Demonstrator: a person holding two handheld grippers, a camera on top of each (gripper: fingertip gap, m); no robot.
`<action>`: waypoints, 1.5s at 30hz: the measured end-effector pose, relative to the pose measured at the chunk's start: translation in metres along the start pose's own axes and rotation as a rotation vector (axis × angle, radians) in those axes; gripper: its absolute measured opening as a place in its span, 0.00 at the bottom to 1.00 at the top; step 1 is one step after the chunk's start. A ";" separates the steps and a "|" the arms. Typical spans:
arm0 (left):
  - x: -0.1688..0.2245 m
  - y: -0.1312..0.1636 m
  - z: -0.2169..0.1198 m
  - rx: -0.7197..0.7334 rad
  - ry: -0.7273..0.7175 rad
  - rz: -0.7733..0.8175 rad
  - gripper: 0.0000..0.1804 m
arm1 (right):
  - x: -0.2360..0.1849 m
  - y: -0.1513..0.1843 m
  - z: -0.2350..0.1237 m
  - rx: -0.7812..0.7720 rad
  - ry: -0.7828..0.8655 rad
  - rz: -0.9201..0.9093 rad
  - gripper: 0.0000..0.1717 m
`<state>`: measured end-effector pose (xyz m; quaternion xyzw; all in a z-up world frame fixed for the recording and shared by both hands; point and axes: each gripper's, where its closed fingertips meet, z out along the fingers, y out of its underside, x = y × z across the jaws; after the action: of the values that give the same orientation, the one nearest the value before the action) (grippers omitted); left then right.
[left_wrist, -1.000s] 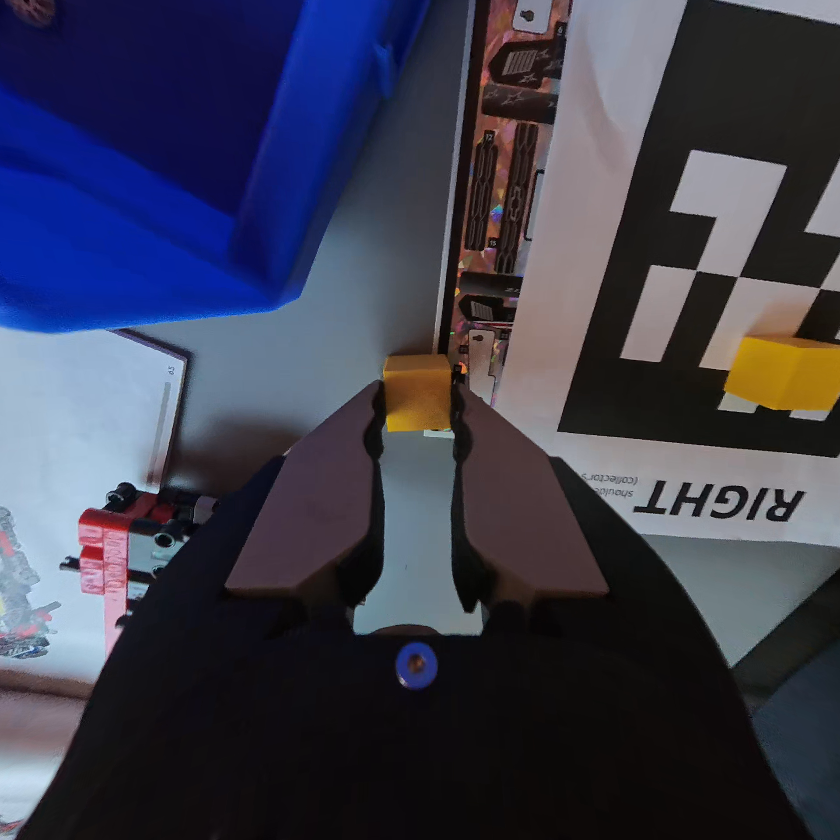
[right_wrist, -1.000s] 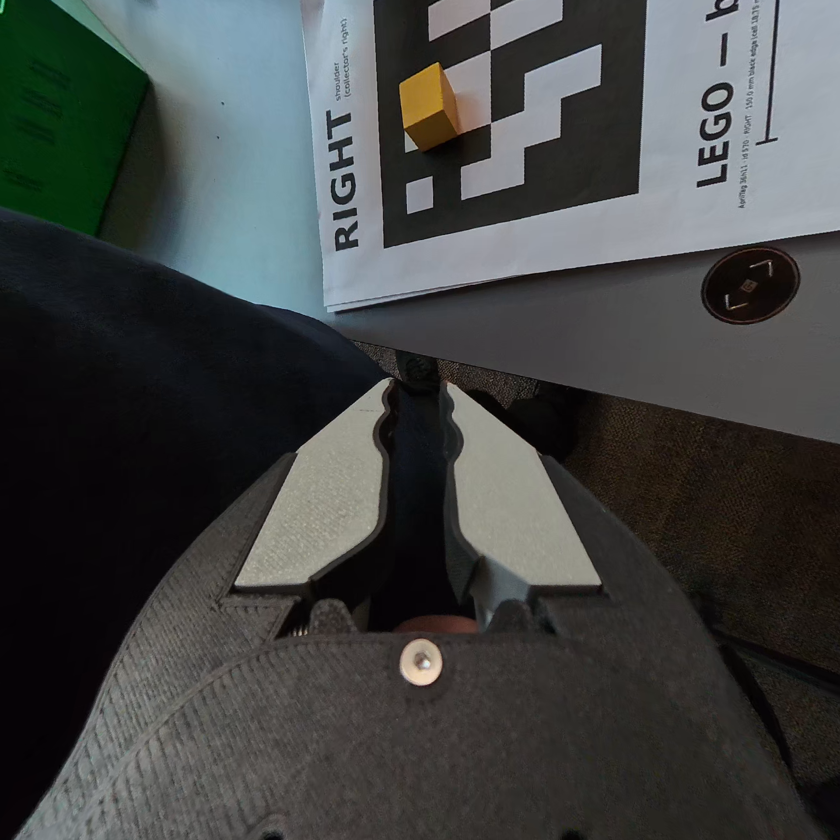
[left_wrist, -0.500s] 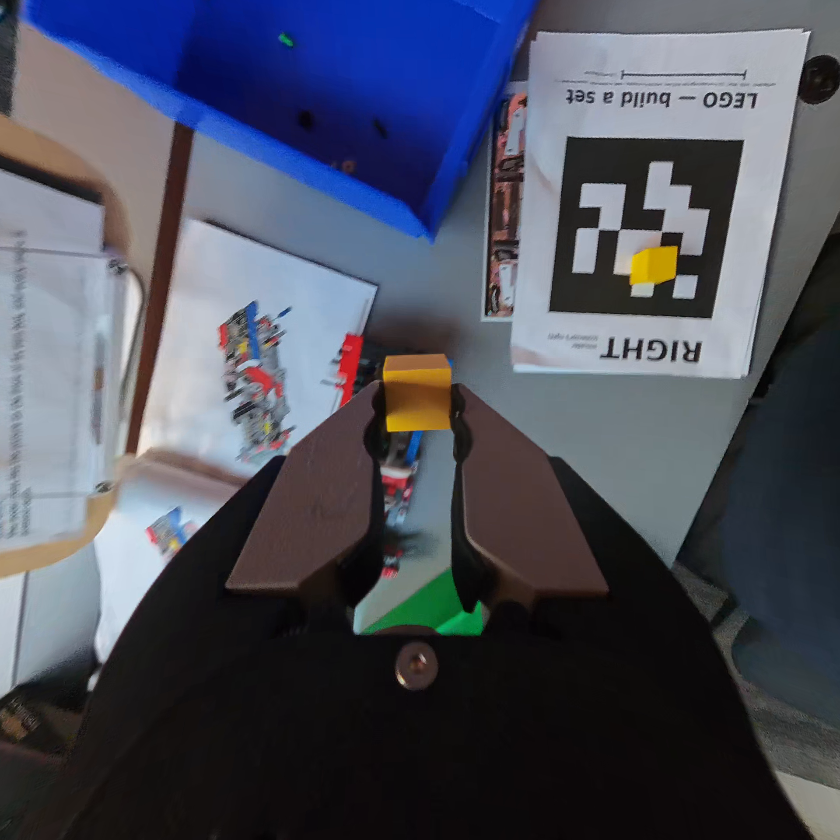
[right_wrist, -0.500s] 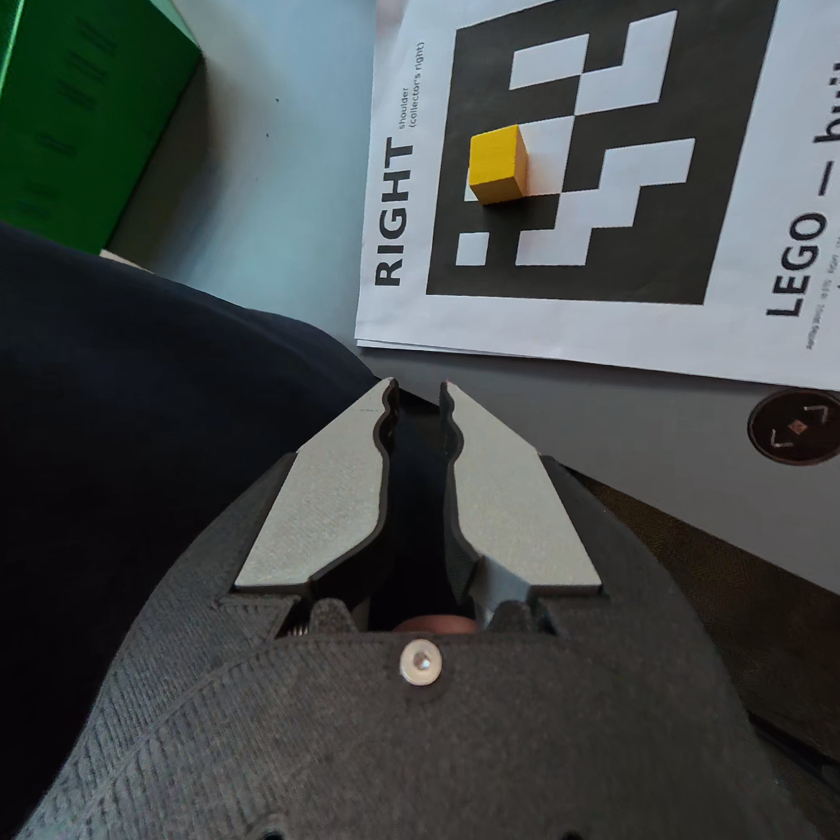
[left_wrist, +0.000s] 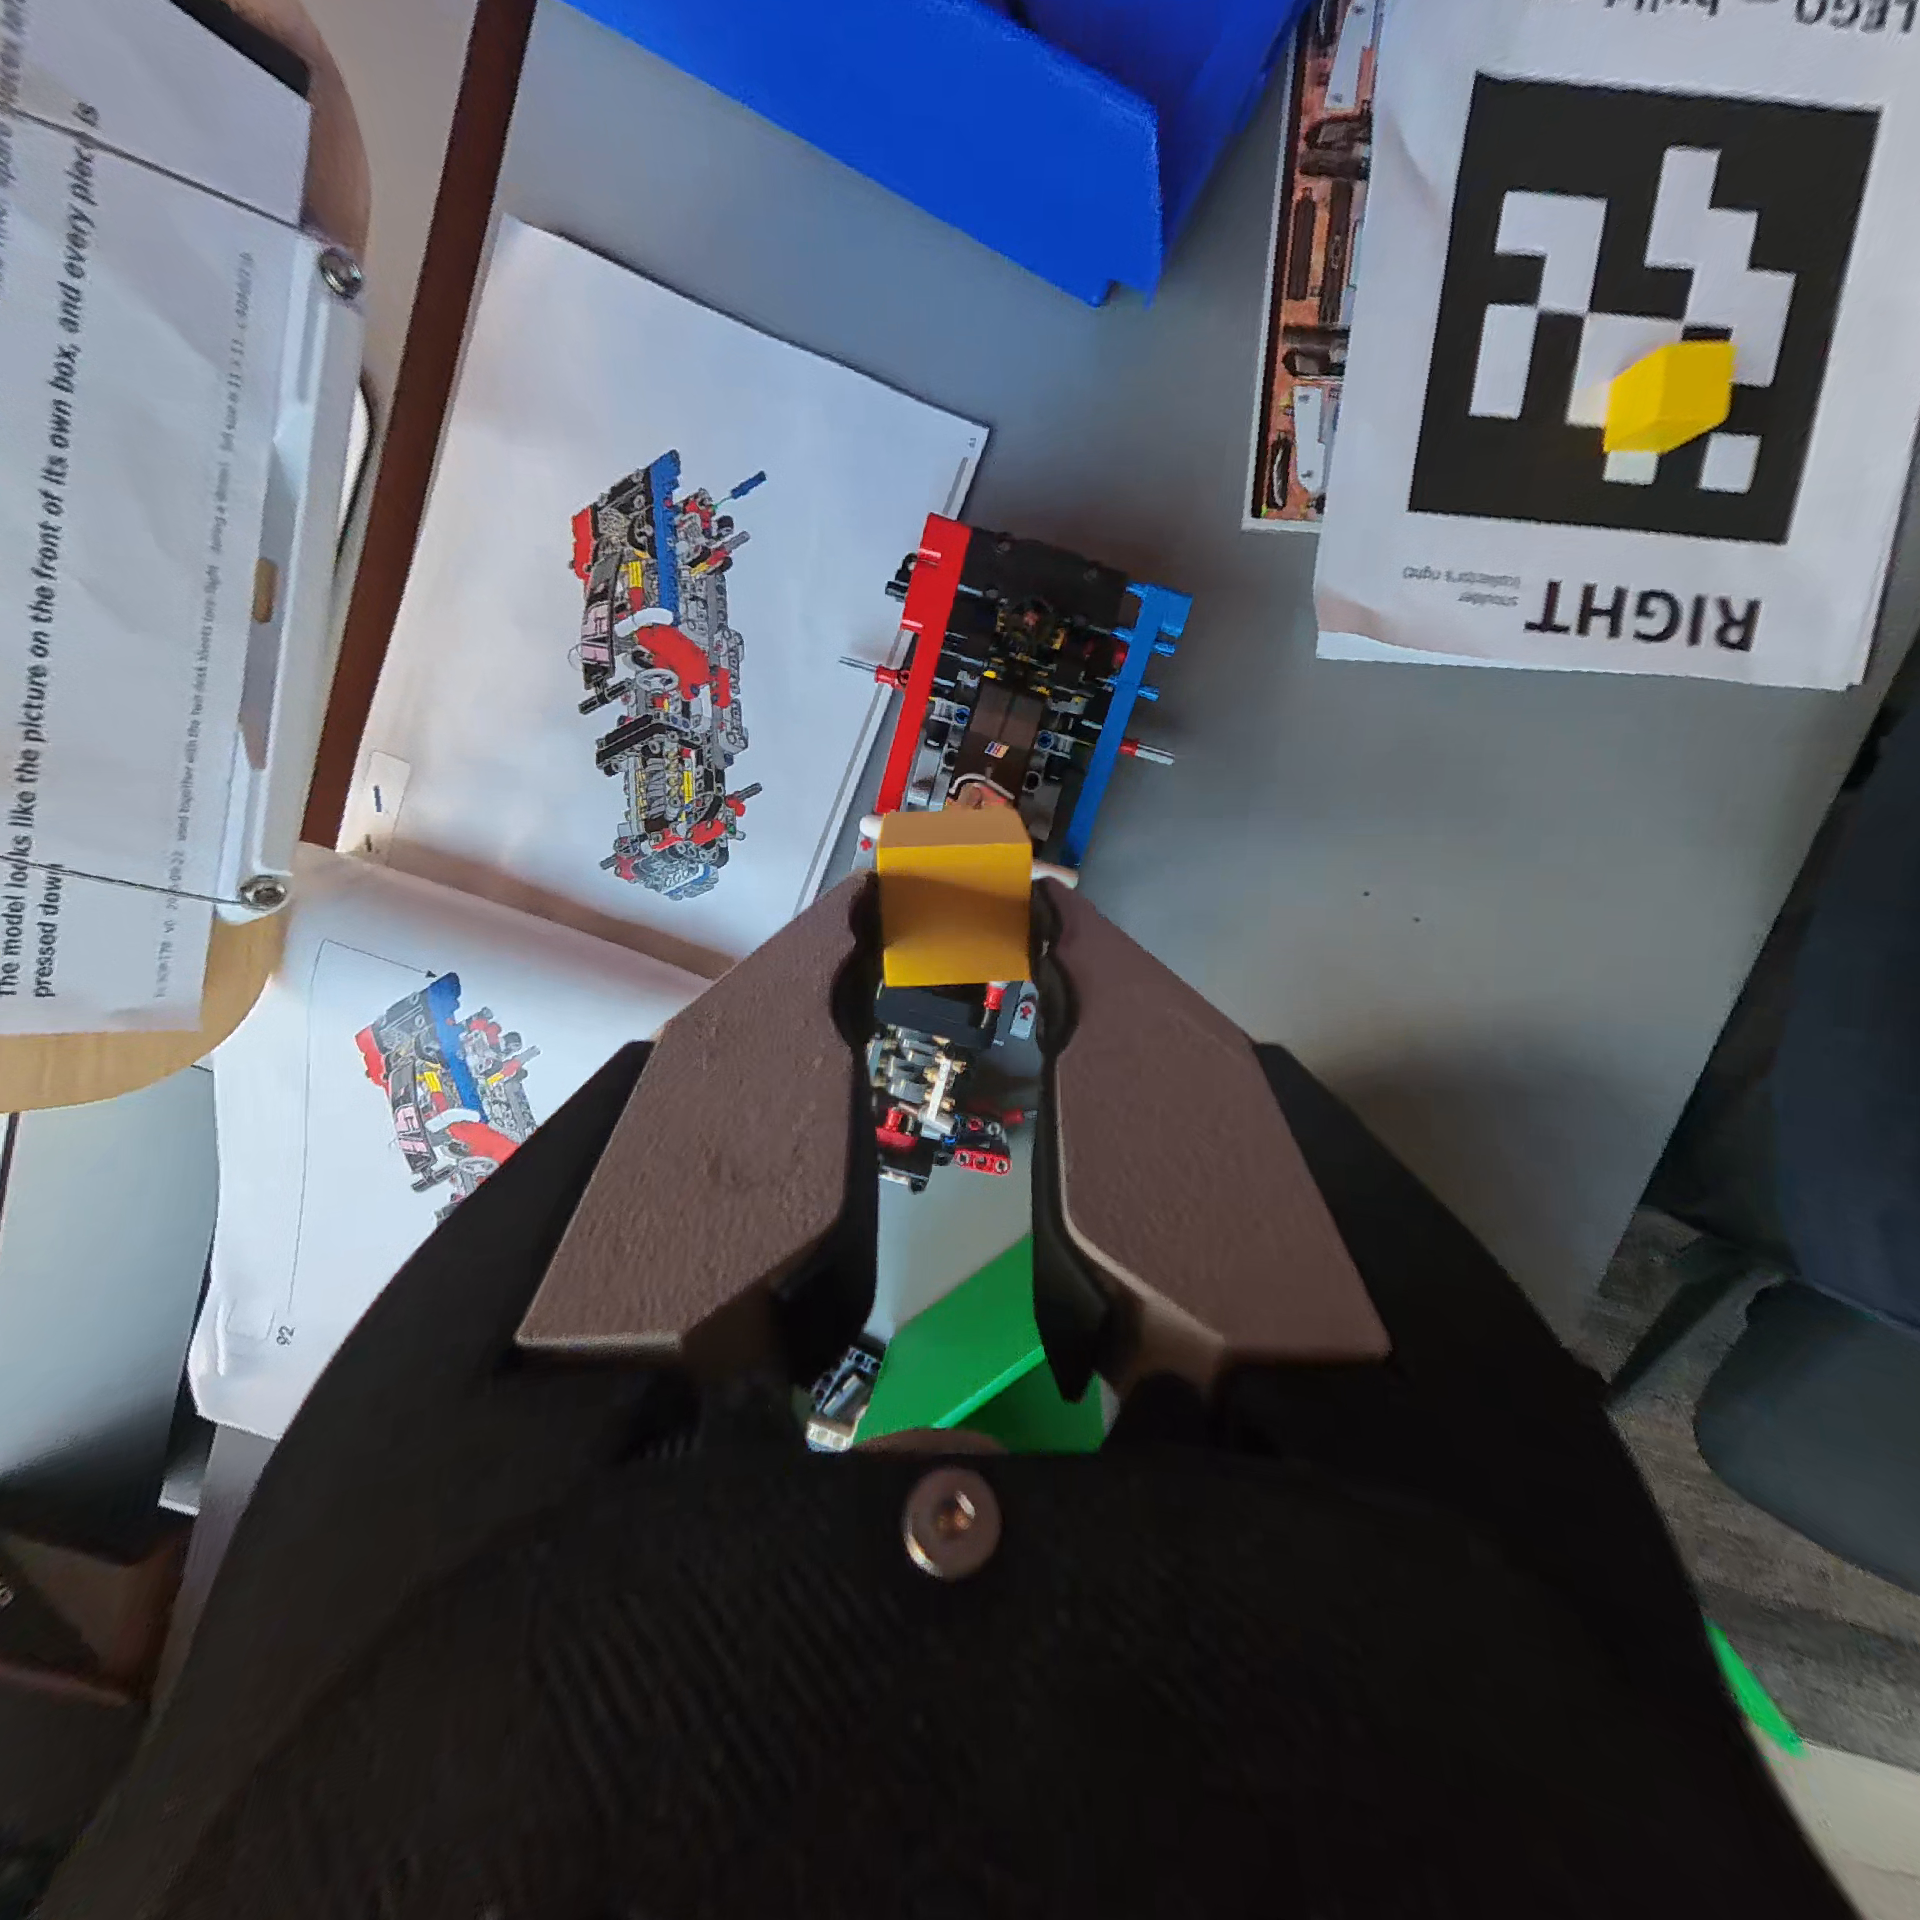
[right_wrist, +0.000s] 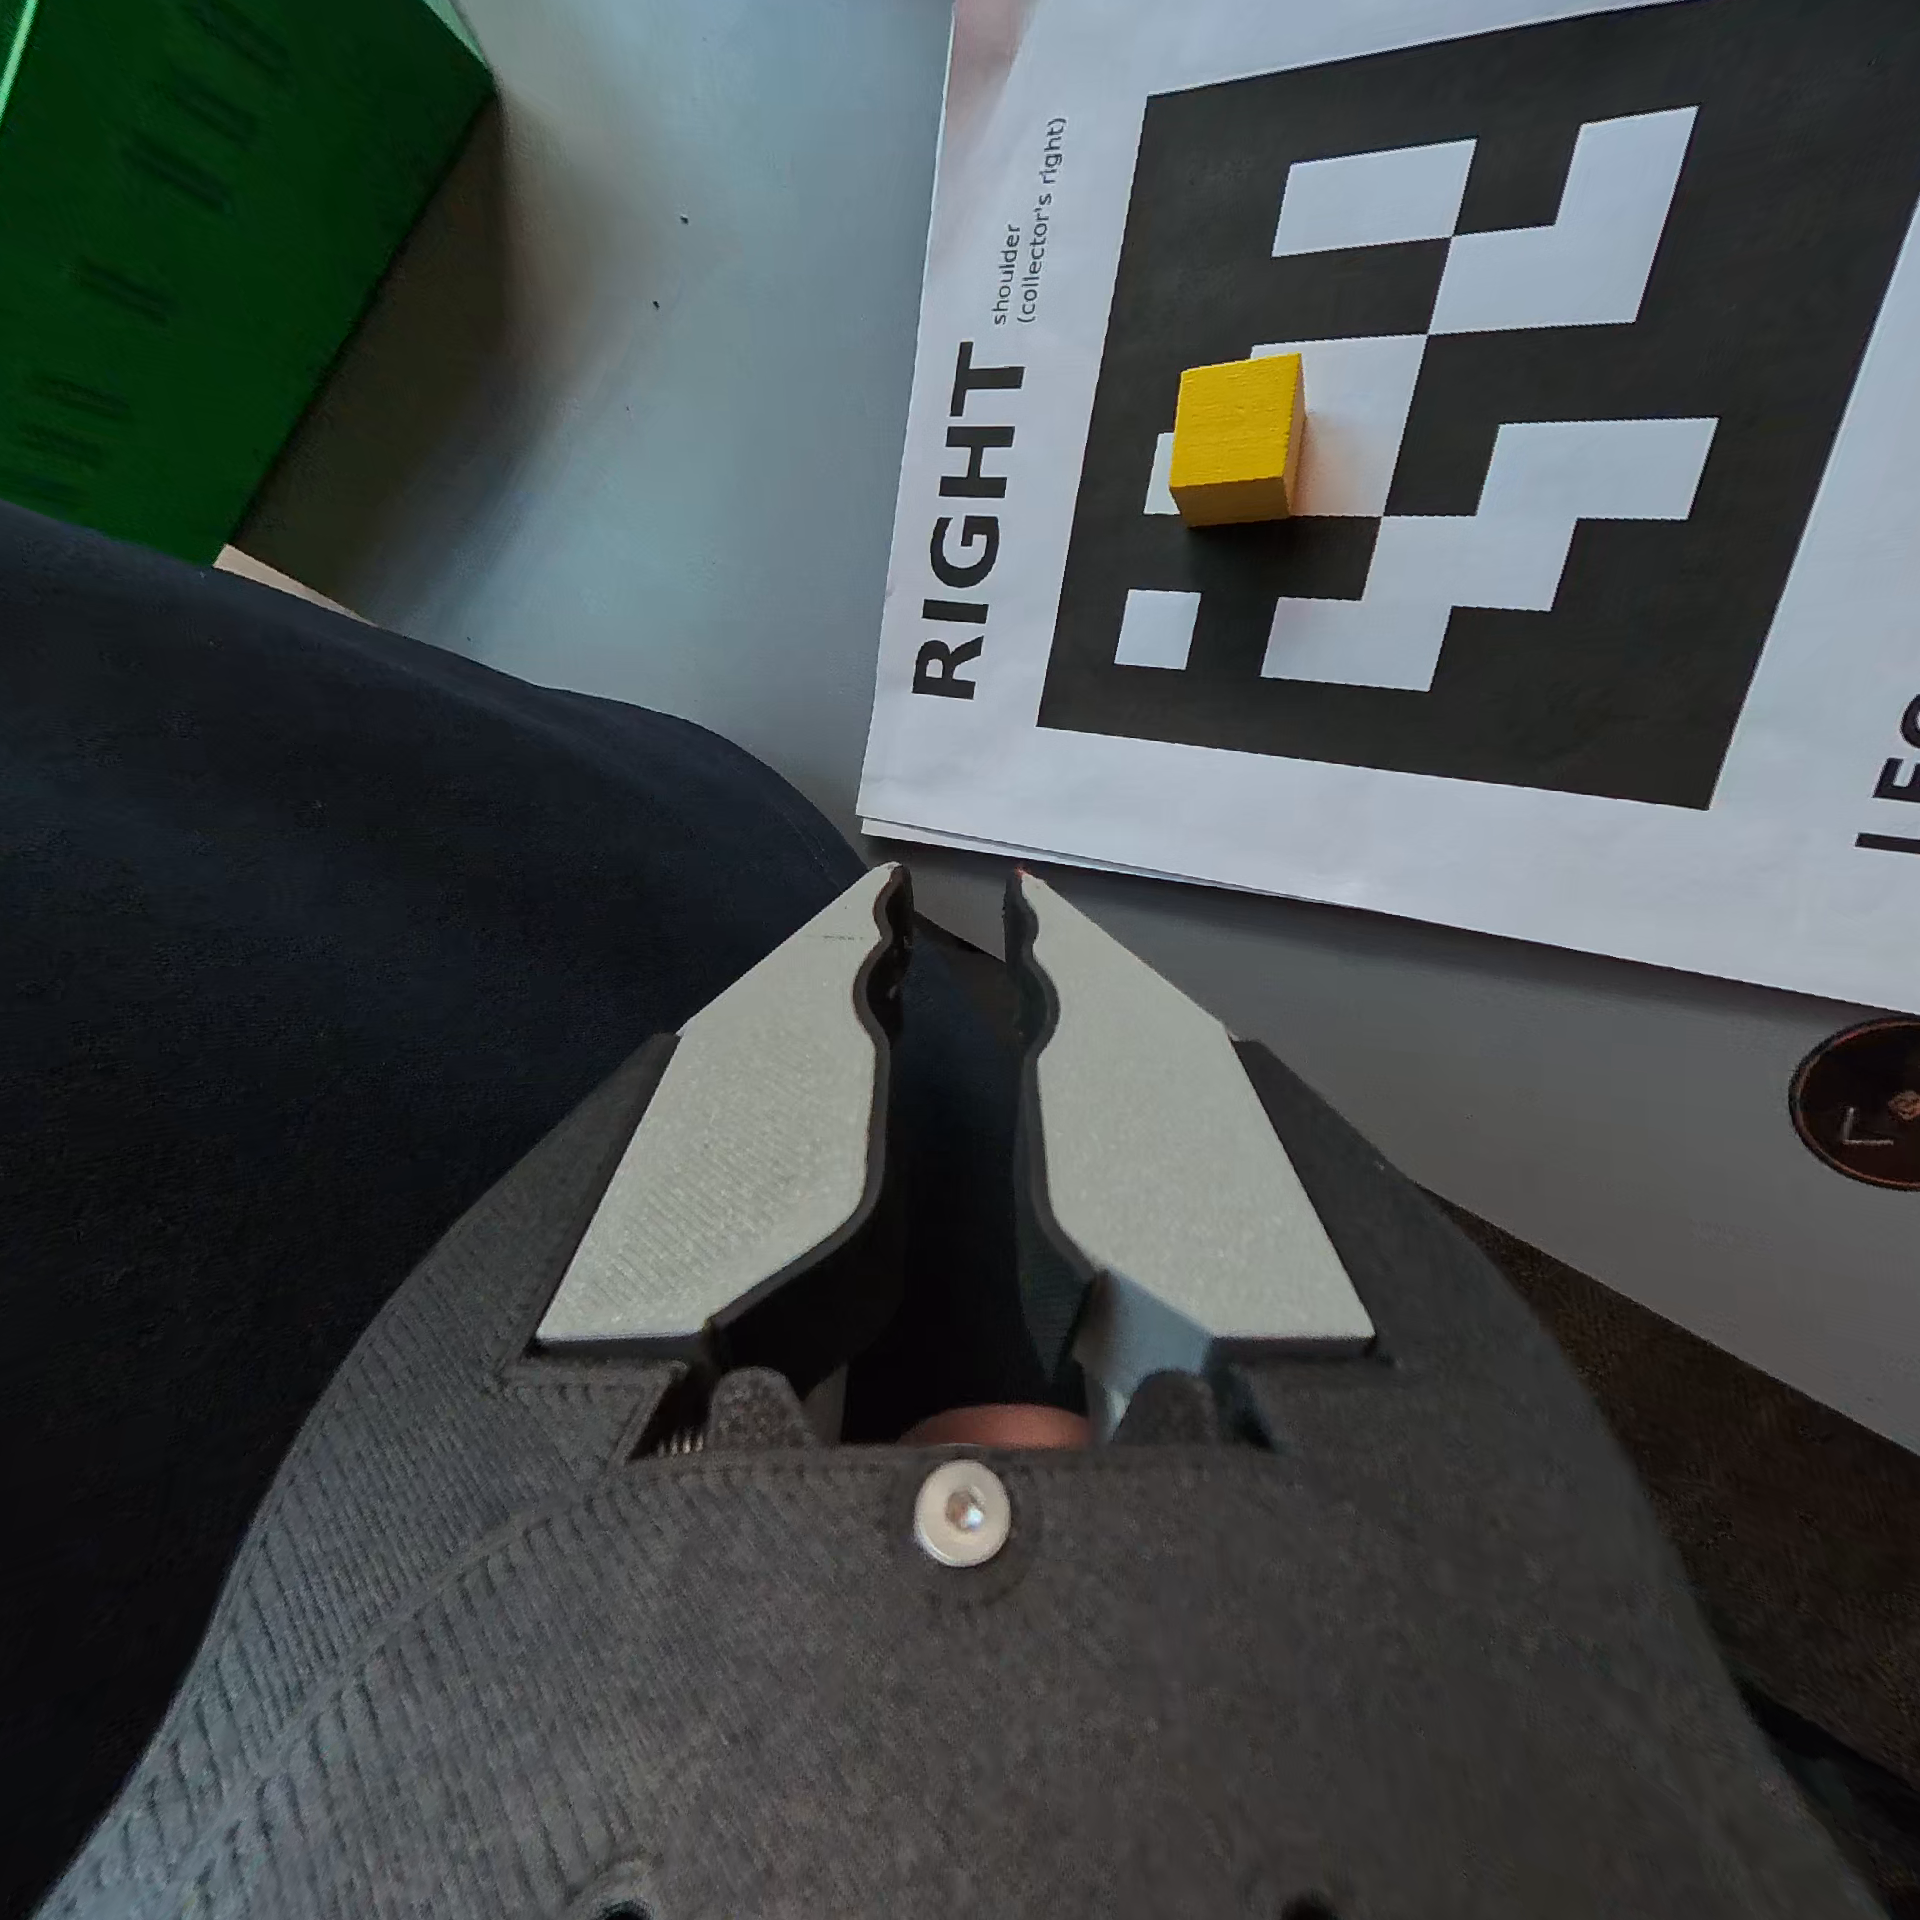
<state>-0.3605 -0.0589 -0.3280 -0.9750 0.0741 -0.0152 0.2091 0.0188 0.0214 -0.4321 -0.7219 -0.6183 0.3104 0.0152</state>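
Tongs (left_wrist: 954, 914) grip one of two yellow cubes (left_wrist: 954, 899).

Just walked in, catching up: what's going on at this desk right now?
A person works two handheld tools over a grey desk. The left tool holds a yellow cube between its brown fingers, raised above a partly built brick vehicle model beside open instruction pages. The right tool is open with nothing between its fingers, at the desk edge below a printed marker sheet on which a second yellow cube sits.

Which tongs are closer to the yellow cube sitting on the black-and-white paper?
Right. The right tongs sit open just off the paper's edge, near that yellow cube. The left tongs are farther off.
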 end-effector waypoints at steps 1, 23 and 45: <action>-0.002 0.004 0.003 -0.018 0.005 0.003 0.14 | 0.000 0.000 0.000 0.001 0.003 0.002 0.09; 0.001 0.013 0.027 -0.155 0.054 0.110 0.14 | 0.002 0.001 -0.004 0.035 0.037 0.052 0.09; 0.000 0.008 0.019 -0.130 0.040 0.084 0.24 | 0.002 -0.001 -0.003 0.031 0.034 0.051 0.09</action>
<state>-0.3601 -0.0585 -0.3484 -0.9820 0.1201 -0.0210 0.1445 0.0198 0.0250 -0.4301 -0.7423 -0.5943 0.3081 0.0287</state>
